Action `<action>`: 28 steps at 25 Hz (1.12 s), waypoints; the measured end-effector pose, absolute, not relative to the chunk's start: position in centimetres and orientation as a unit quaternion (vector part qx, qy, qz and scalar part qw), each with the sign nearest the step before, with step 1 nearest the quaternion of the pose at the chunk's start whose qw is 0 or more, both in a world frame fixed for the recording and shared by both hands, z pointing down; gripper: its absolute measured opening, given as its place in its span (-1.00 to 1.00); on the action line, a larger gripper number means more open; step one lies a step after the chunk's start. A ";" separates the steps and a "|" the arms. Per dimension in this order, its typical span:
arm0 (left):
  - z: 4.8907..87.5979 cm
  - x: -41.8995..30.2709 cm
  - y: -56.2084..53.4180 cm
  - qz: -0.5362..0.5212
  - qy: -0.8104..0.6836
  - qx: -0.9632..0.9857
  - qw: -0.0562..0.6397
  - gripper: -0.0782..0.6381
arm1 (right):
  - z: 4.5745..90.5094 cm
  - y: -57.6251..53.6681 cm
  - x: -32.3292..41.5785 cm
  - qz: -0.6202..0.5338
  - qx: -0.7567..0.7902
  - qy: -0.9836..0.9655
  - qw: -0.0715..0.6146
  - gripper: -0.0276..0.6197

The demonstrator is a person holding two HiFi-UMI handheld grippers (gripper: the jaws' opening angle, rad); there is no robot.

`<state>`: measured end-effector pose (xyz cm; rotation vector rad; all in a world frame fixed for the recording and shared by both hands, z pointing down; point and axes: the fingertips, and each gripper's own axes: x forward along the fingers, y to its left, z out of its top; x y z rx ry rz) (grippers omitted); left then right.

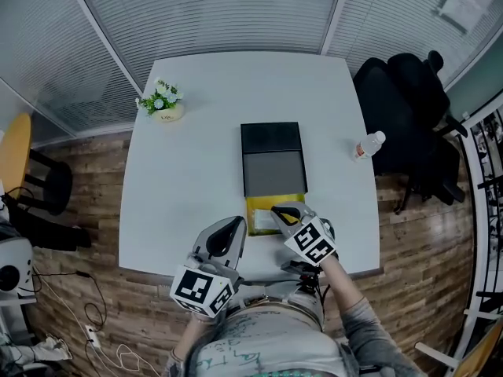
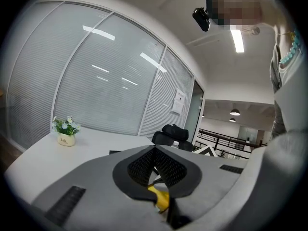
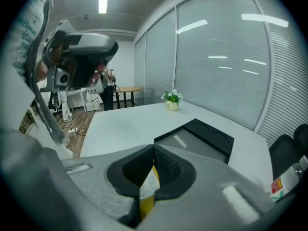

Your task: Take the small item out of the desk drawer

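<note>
**Clerk:** First entry?

**Checker:** Right gripper (image 1: 284,209), grey, with a marker cube behind it. Its jaws are pressed together, and the black ribbed pads (image 3: 167,167) meet. A pale and yellow sliver shows in the slit under them. What it is cannot be told.

**Clerk:** Directly beneath its tips?

**Checker:** Open yellow drawer (image 1: 259,214), partly covered by that gripper. The small item cannot be made out. Just ahead is the flat black-and-grey desk drawer unit (image 1: 273,159) that the drawer slides out of.

**Clerk:** Second gripper?

**Checker:** Left gripper (image 1: 235,224), just left of the right one and beside the drawer's edge. Its jaws are closed too, and nothing identifiable sits between them.

**Clerk:** Further out?

**Checker:** White rectangular table (image 1: 189,179) under both grippers. Well ahead and left of the left gripper is a small green plant with white flowers in a cream pot (image 1: 161,102). Ahead and right of the right gripper is a clear plastic bottle with a red label (image 1: 367,145) near the table edge. A black office chair (image 1: 409,104) stands beyond it.
</note>
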<state>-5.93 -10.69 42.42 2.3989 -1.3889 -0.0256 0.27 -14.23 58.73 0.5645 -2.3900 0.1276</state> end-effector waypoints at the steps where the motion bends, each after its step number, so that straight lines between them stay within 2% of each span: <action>1: 42.5 -6.0 -10.6 -0.008 -0.492 0.850 0.187 -0.79 | 59.6 -14.0 0.2 0.051 0.208 -0.913 0.346 -0.91; 5: 43.2 -6.3 -10.4 -0.003 -0.491 0.849 0.194 -0.79 | 62.6 -13.0 -0.3 0.072 0.163 -0.903 0.391 -0.91; 8: 43.5 -6.6 -10.4 -0.006 -0.493 0.846 0.203 -0.79 | 64.4 -12.6 -0.6 0.073 0.126 -0.893 0.425 -0.75; 15: 44.5 -8.3 -10.0 -0.009 -0.506 0.835 0.215 -0.79 | 67.9 -11.7 -1.4 0.073 0.050 -0.870 0.485 -0.65; 25: 44.9 -10.9 -9.4 -0.011 -0.537 0.813 0.223 -0.79 | 72.0 -10.6 -1.5 0.046 -0.011 -0.825 0.563 -0.62; 28: 45.0 -11.0 -9.1 -0.013 -0.538 0.812 0.228 -0.79 | 72.5 -10.5 -1.8 0.038 -0.017 -0.821 0.569 -0.67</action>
